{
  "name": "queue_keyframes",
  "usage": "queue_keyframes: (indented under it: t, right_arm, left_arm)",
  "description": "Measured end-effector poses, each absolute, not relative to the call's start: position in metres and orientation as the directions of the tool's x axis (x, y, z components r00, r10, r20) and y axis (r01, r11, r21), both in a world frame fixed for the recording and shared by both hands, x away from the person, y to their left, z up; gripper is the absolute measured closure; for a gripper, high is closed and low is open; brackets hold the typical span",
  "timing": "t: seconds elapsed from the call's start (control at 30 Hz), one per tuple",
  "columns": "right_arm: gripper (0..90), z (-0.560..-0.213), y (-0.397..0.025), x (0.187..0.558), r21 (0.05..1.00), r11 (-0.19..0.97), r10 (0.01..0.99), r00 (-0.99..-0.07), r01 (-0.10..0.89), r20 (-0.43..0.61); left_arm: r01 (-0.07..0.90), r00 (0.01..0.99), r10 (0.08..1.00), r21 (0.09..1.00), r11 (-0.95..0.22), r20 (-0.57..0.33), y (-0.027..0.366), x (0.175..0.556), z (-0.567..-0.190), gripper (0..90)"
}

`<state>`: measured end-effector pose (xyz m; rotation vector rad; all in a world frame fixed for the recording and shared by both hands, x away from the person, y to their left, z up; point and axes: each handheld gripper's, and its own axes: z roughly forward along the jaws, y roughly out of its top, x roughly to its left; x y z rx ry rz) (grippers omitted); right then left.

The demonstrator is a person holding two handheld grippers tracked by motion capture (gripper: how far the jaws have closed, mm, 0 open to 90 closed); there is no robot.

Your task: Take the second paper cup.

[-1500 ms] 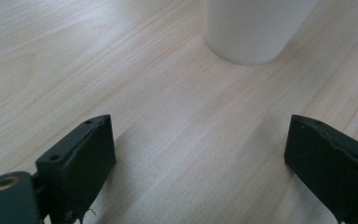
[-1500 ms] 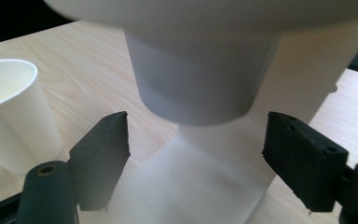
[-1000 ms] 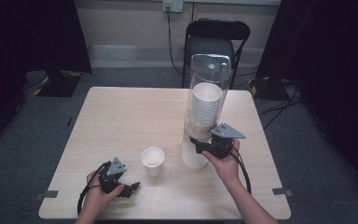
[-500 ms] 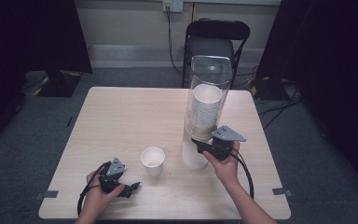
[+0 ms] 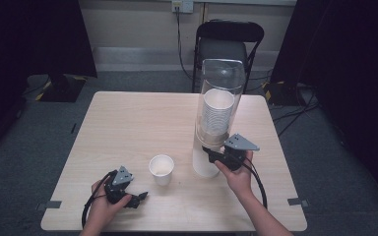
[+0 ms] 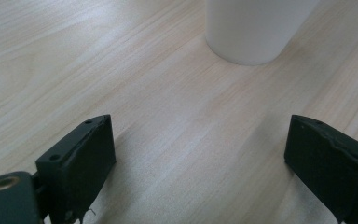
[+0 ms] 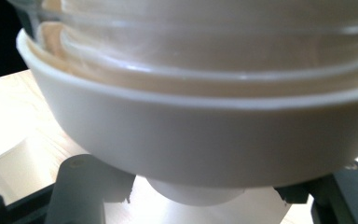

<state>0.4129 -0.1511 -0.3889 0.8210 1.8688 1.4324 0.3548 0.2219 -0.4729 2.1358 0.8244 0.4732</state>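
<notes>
No readable text, labels, brands or numbers anywhere. Cup (image 5: 161, 168), dispenser (image 5: 216, 118) and table (image 5: 128, 128) are plain, unmarked.
</notes>
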Motion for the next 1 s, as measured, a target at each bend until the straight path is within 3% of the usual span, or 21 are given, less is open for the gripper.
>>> queue_keyframes:
  t: [0.07,0.1,0.13,0.23,0.27,0.37,0.57,1.0]
  right_arm:
    - [36.3,-0.396,-0.152,0.414,0.959,0.244,0.790,-0.603,0.143,-0.111]
    - [37.1,-0.414,-0.153,0.417,0.929,0.299,0.781,-0.615,0.219,-0.107]
    - [37.1,-0.414,-0.153,0.417,0.929,0.299,0.781,-0.615,0.219,-0.107]
    - [36.8,-0.455,-0.163,0.419,0.877,0.347,0.797,-0.598,0.333,-0.088]
    - [36.6,-0.438,-0.166,0.417,0.886,0.373,0.782,-0.607,0.277,-0.140]
    - [36.5,-0.431,-0.167,0.418,0.880,0.385,0.769,-0.624,0.278,-0.139]
    - [36.2,-0.443,-0.181,0.417,0.852,0.420,0.749,-0.649,0.312,-0.132]
    - [35.4,-0.447,-0.219,0.415,0.838,0.409,0.795,-0.592,0.361,-0.133]
  left_arm:
    - [0.400,0.720,0.692,0.779,-0.483,0.059,0.222,0.355,-0.473,8.1]
    - [0.401,0.719,0.692,0.778,-0.483,0.059,0.222,0.355,-0.473,8.1]
    - [0.401,0.719,0.692,0.778,-0.483,0.059,0.222,0.355,-0.473,8.1]
    - [0.402,0.717,0.695,0.782,-0.477,0.054,0.221,0.355,-0.473,8.0]
    - [0.402,0.721,0.690,0.780,-0.479,0.052,0.222,0.355,-0.473,7.6]
    - [0.402,0.721,0.691,0.780,-0.479,0.052,0.222,0.355,-0.473,7.6]
    - [0.403,0.718,0.694,0.780,-0.478,0.054,0.221,0.355,-0.473,7.7]
    - [0.403,0.718,0.694,0.781,-0.477,0.054,0.221,0.355,-0.473,7.7]
